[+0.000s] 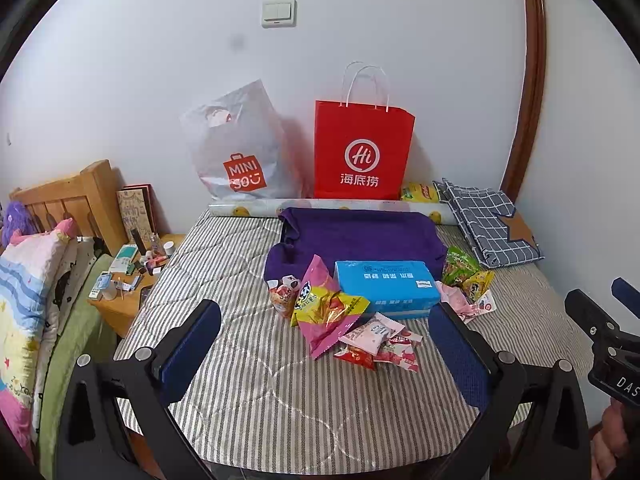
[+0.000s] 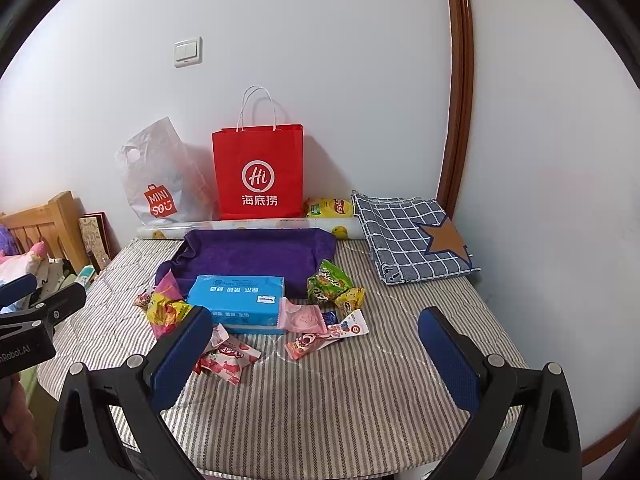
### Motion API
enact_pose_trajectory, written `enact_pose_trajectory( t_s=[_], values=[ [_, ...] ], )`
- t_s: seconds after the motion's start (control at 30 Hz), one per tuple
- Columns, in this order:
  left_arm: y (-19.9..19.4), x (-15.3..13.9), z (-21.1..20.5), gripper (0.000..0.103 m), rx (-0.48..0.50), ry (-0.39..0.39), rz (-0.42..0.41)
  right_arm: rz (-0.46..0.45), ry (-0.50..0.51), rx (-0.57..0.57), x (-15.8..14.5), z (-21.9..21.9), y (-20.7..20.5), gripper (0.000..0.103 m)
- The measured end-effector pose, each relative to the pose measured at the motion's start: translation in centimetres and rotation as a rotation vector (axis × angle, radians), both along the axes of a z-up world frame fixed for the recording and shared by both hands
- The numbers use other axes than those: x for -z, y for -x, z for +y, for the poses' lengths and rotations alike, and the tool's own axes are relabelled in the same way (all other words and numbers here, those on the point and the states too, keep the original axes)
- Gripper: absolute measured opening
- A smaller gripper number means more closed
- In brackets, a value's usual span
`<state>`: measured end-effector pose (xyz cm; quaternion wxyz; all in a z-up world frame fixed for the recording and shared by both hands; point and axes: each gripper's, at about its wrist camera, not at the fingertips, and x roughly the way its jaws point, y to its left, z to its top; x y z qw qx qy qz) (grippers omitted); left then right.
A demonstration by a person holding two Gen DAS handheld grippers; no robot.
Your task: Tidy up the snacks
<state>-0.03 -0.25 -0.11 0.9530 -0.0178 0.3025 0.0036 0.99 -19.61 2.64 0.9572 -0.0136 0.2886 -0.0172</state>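
Several snack packets lie on a striped quilt around a blue tissue pack (image 1: 386, 286) (image 2: 238, 300). A pink-and-yellow bag (image 1: 324, 308) (image 2: 166, 310) lies left of it. Small pink packets (image 1: 378, 340) (image 2: 228, 356) lie in front, with one more pink packet (image 2: 312, 342) further right. Green bags (image 1: 464, 270) (image 2: 330, 284) lie to its right. My left gripper (image 1: 324, 344) is open and empty, above the quilt in front of the snacks. My right gripper (image 2: 316, 352) is open and empty, likewise short of them.
A red paper bag (image 1: 362, 150) (image 2: 258, 172) and a grey MINISO plastic bag (image 1: 240, 146) (image 2: 158, 172) stand against the wall. A purple cloth (image 1: 360, 236), a yellow chip bag (image 2: 330, 207), a checked fabric (image 2: 408, 236) and a cluttered nightstand (image 1: 132, 276) surround the snacks.
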Motion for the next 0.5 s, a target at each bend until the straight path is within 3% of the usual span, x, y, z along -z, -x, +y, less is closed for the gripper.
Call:
enact_pose_trajectory(
  t_s=[0.5],
  values=[
    [0.15,-0.07,-0.27,0.102,0.003,-0.007,0.003,0.009,0.008,0.000,0.34,0.12,-0.08,0.103]
  ],
)
